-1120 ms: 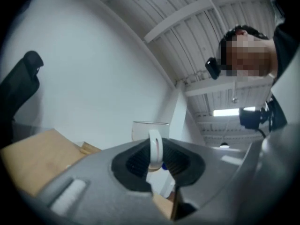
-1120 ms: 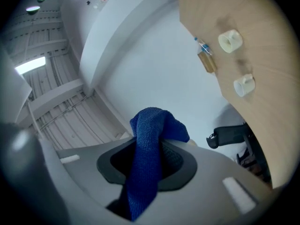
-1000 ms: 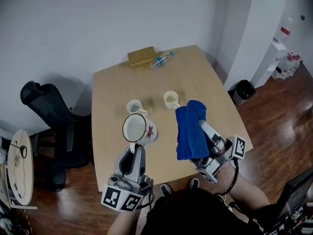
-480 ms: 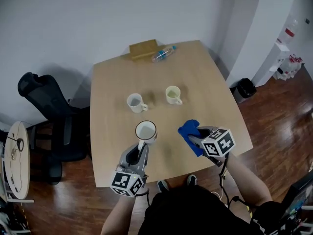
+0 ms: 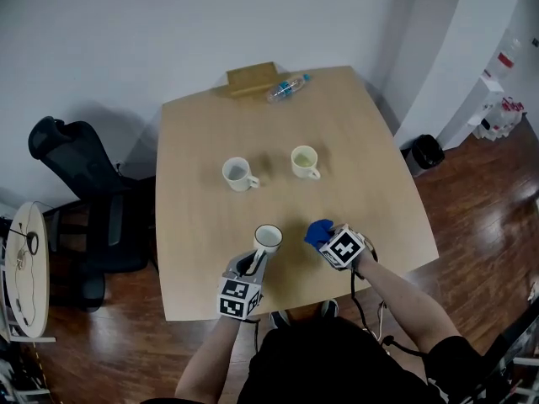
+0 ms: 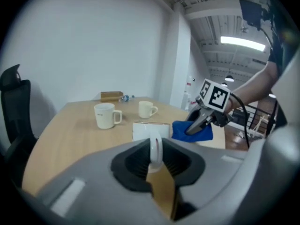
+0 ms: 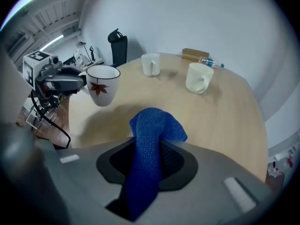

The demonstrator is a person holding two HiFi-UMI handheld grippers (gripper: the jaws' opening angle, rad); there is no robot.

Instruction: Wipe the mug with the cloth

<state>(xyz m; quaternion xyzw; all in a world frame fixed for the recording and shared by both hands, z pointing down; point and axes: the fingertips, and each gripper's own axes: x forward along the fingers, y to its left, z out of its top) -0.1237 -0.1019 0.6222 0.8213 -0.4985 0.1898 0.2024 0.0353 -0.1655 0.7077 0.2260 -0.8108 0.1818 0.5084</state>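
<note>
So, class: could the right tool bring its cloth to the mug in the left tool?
Probably yes: the right tool, holding the cloth, sits beside the mug in the left tool, with nothing between them.

This looks like an office meeting room. A pale wooden desk [image 5: 362,141] stands against plain white walls [image 5: 168,32] on a dark wood-plank floor [image 5: 480,192]. A black swivel office chair [image 5: 72,171] sits at nine o'clock of the desk and a small black waste bin [image 5: 426,152] at three o'clock. Strip lights [image 6: 243,42] hang under an open ceiling with exposed ducting.
</note>
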